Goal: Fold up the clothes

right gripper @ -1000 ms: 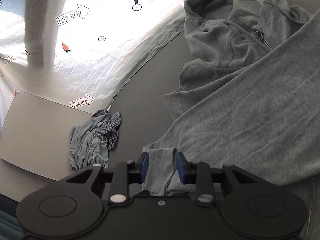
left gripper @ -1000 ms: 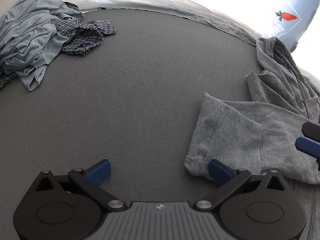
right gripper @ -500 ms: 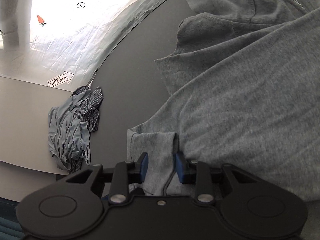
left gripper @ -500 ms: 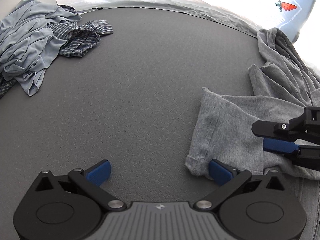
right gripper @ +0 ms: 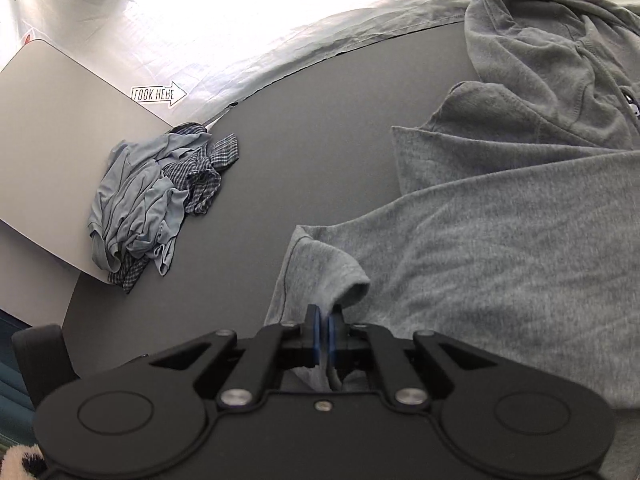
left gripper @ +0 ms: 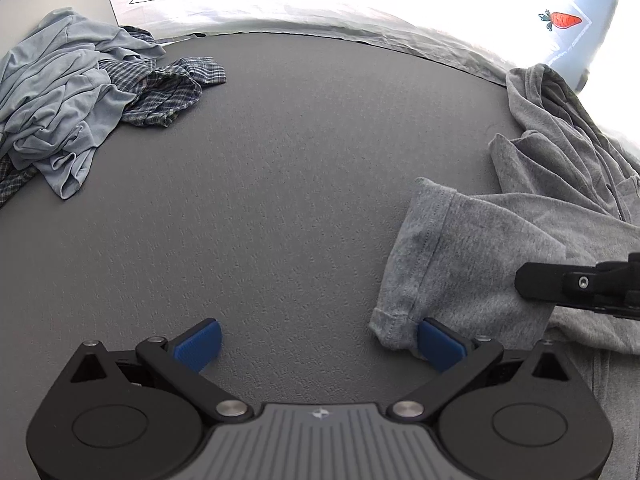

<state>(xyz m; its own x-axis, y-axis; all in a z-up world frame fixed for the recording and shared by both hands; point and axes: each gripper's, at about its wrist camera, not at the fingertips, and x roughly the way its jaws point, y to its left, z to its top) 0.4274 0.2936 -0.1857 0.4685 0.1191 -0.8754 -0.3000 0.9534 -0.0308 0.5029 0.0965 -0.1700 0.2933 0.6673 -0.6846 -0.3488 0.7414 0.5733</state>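
On the dark counter point(left gripper: 304, 184), the right gripper point(right gripper: 323, 334) pinches a fold of the grey hoodie's point(right gripper: 500, 240) sleeve point(left gripper: 452, 264), while the left gripper point(left gripper: 318, 340) hovers, fingers spread, beside the cuff.

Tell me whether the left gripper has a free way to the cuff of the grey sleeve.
Probably yes. The left gripper stands open, its right finger already beside the sleeve cuff on the dark table, nothing between them. The right gripper pinches the sleeve farther up and does not block it.
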